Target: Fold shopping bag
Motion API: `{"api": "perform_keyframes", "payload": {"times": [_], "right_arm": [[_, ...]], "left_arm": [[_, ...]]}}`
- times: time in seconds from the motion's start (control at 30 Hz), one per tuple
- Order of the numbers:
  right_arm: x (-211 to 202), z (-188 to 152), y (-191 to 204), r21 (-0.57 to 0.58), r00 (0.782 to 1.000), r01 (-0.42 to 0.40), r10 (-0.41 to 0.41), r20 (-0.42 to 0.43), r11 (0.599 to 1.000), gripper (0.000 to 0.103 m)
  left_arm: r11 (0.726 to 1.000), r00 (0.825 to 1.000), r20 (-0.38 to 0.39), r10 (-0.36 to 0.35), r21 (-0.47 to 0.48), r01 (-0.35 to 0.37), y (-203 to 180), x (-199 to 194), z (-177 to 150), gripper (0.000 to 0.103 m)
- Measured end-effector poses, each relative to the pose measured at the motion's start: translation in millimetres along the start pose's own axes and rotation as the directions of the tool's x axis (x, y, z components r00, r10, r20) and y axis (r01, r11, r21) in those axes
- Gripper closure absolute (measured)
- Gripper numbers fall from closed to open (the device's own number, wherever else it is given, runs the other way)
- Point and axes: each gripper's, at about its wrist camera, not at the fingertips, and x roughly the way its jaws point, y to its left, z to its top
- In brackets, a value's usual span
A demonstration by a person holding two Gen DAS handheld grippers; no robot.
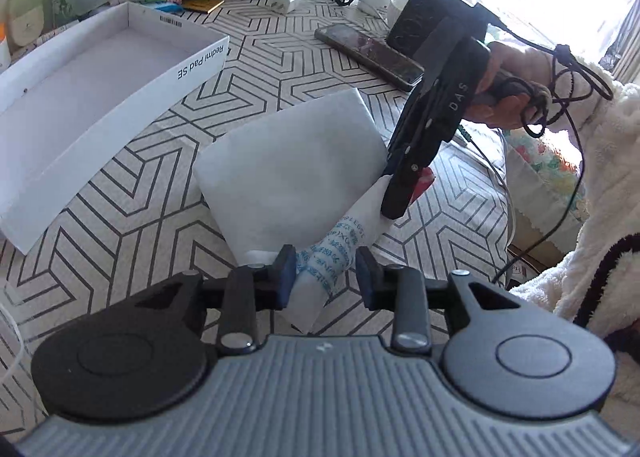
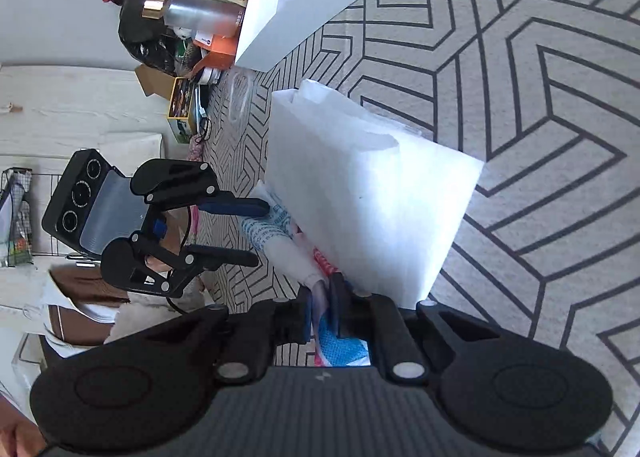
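Right gripper [image 2: 320, 307] is pinched tight on the thin printed end of the white plastic shopping bag [image 1: 292, 173]. Left gripper [image 1: 325, 271] has its blue pads spread apart, with the same printed strip lying between them but not squeezed. Most of the bag is already folded into a flat white wedge on the patterned tablecloth [image 1: 304, 57], just beside the white cardboard box lid [image 1: 92, 97]. From wide part to thin tail, the bag runs toward both grippers. I think the tail gets folded over next, and the right one has it.
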Motion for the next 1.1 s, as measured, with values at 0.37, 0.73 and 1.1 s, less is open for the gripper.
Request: {"api": "perform_keyframes", "payload": {"times": [0.37,0.73,1.1], "right_arm": [[10.4,22.9,-34.0,0.169,0.985,-0.149,0.161,-0.063,0.974,0.095],[5.9,18.5,-32.7,0.126,0.985,-0.163,0.169,-0.033,0.978,0.095],[19.8,-113.6,115.5,-0.600,0.732,0.682,-0.372,0.571,0.420,0.082]], "left_arm": [[0.986,0.998,0.011,0.059,0.156,-0.060,-16.8,8.3,0.5,0.047],[0.958,0.973,-0.196,-0.125,-0.280,0.066,52.3,26.7,33.3,0.082],[0.949,0.939,-0.321,-0.121,-0.314,0.015,48.3,45.9,52.6,0.083]]}}
